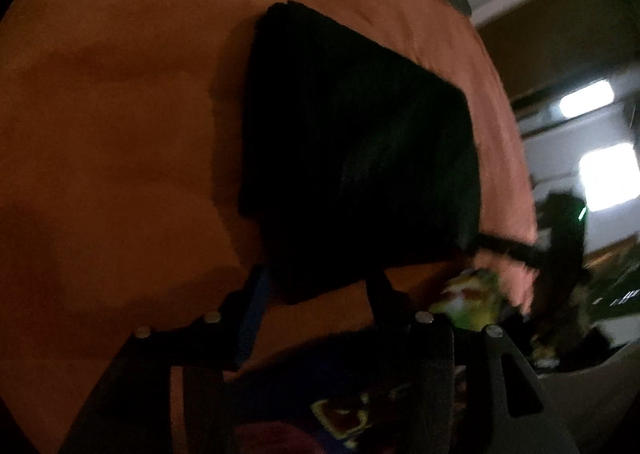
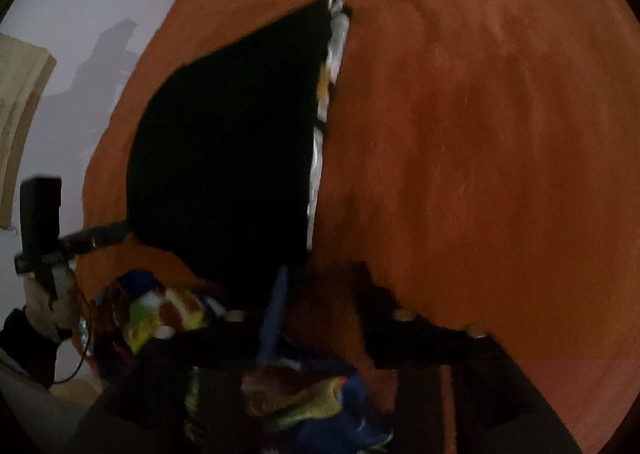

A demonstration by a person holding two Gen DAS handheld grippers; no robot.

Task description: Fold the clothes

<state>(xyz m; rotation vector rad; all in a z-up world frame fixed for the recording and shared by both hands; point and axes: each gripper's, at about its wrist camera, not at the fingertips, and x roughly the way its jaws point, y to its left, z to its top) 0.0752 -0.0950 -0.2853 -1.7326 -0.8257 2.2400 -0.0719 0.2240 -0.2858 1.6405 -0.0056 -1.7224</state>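
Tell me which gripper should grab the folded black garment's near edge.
Left, probably: the open left gripper straddles an edge of the folded black garment; the open right gripper faces orange bedspread.

A black folded garment (image 1: 360, 158) lies on an orange sheet (image 1: 120, 94), beside multicoloured printed cloth (image 2: 304, 394).

I am seeing a matt black cloth garment (image 1: 360, 142) lying on soft, slightly napped orange fabric bedding (image 1: 120, 94). My fingers (image 1: 252, 318) are looking like matt plastic.

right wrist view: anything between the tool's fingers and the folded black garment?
Nothing. In the right wrist view the right tool stands open right at the near edge of the black garment, with only orange bedcover between its fingers.
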